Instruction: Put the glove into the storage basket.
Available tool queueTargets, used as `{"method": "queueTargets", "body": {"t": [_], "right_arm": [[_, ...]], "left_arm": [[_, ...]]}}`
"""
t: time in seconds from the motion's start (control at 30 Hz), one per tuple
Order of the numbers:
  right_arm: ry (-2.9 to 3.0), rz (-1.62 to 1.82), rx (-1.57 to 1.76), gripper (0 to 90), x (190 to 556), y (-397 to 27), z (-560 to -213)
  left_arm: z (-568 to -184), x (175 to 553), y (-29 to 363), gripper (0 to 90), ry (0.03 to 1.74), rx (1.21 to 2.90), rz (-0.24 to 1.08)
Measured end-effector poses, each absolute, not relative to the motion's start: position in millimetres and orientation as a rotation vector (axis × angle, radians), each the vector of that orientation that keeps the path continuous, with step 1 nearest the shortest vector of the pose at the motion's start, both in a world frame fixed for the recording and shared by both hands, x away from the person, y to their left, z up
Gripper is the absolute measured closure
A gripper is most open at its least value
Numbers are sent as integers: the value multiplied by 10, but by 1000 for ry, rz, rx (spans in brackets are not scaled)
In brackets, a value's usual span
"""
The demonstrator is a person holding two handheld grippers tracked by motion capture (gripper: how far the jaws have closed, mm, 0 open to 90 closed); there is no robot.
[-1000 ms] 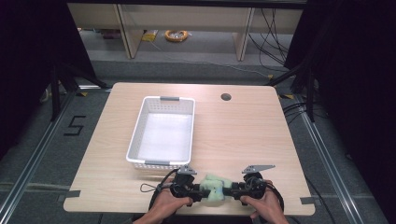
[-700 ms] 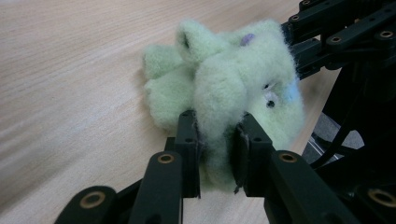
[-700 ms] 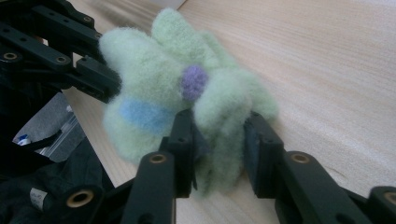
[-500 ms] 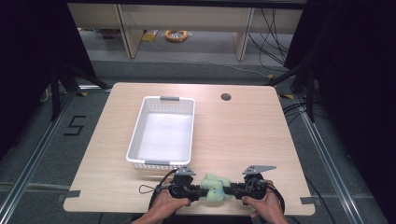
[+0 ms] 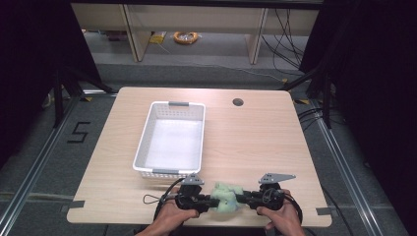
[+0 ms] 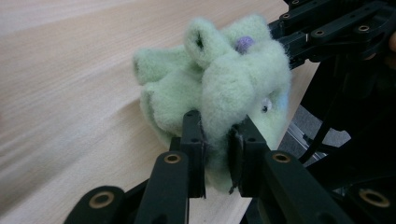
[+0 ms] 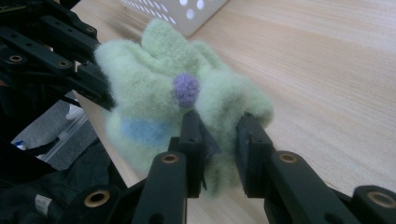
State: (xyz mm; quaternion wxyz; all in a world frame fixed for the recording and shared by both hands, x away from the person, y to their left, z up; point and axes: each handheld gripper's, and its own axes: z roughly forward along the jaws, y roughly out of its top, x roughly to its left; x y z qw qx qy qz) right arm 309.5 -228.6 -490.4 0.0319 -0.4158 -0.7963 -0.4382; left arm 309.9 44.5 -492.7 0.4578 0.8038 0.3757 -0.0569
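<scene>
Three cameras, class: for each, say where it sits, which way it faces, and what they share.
High view: above the table's near edge, looking forward and down; both hands, white basket.
Left gripper view: rides the left gripper, jaws pinching the green fleece toy.
Right gripper view: rides the right gripper, pinching it from the opposite side.
Shared: the toy.

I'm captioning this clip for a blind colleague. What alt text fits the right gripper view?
Two black jaws of the right gripper pinch a fold of a fluffy pale green cloth with a purple pom-pom and a blue patch, at the near edge of a light wooden table. The left gripper holds its far side; a white perforated basket sits behind.
</scene>
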Motion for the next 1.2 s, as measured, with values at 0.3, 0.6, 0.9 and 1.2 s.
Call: {"method": "queueTargets", "body": {"t": [0.3, 0.6, 0.9, 1.2], "right_arm": [[-2463, -1379, -1271, 753, 3052, -2247, -4691], [-2504, -1483, -1186, 753, 3160, -2141, -4369], [-2520, -1489, -1150, 753, 3316, -1957, -4131], [-2559, -1506, -1094, 752, 3611, -1629, -3829]], "left_arm": [[-4758, 3104, 520, 772, 892, 1931, -136], [-4452, 3174, 703, 772, 877, 1906, -94], [-4231, 3320, 915, 771, 879, 1893, -105], [-4011, 3562, 1255, 769, 939, 1853, -88]]}}
